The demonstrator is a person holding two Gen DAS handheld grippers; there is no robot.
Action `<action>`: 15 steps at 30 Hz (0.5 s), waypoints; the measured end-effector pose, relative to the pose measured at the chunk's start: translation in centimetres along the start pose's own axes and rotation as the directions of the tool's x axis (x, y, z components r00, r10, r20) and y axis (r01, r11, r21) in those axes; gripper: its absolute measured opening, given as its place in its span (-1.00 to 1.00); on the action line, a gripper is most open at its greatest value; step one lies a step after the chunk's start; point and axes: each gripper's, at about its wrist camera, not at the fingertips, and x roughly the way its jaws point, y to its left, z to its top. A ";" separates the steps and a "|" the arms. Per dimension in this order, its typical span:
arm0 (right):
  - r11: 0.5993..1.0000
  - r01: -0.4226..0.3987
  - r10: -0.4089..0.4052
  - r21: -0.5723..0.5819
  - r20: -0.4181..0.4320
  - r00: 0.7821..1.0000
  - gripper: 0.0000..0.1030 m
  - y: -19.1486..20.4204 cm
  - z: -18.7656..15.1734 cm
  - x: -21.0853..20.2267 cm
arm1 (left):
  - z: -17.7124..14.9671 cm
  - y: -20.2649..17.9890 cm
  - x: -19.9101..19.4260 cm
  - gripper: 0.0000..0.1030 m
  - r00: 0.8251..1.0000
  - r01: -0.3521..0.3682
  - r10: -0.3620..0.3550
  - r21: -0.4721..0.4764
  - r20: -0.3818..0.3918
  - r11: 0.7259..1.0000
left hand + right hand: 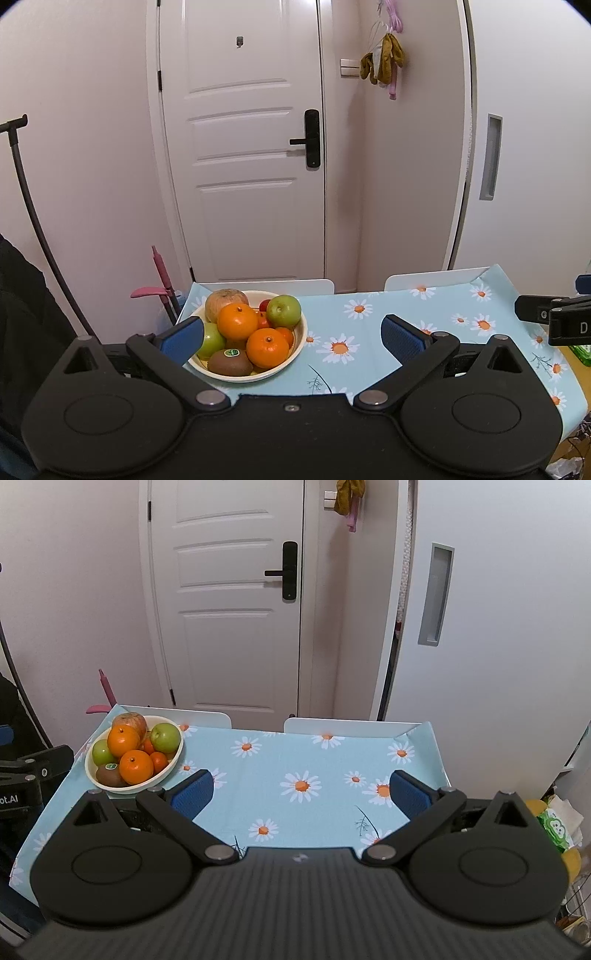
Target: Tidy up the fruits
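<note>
The bowl [301,341] of fruits stands at the far left corner of the table [332,760]. From my left claw [291,338] it lies just ahead, a little to the left, with one blue pad already beside its rim. From my right claw [299,794] it is well to the left. So I judge the left is nearer. Both claws are wide open, hold nothing, and hover level above the cloth.

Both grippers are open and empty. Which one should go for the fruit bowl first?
Probably left. The left gripper already has the bowl just ahead, its left finger overlapping the rim in its view. The right gripper faces bare tablecloth, bowl well off to its left.
</note>
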 end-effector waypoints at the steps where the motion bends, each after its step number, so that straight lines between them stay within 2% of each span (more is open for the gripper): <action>1: 1.000 0.002 -0.002 -0.002 0.000 1.000 1.00 0.1 0.0 0.0 | 0.0 0.0 0.0 1.00 1.000 -0.001 0.001 0.000 0.000 1.000; 15: 1.000 0.001 -0.001 0.014 -0.020 1.000 1.00 0.0 0.1 0.7 | -0.1 0.0 0.4 1.00 1.000 -0.006 0.006 0.007 -0.002 1.000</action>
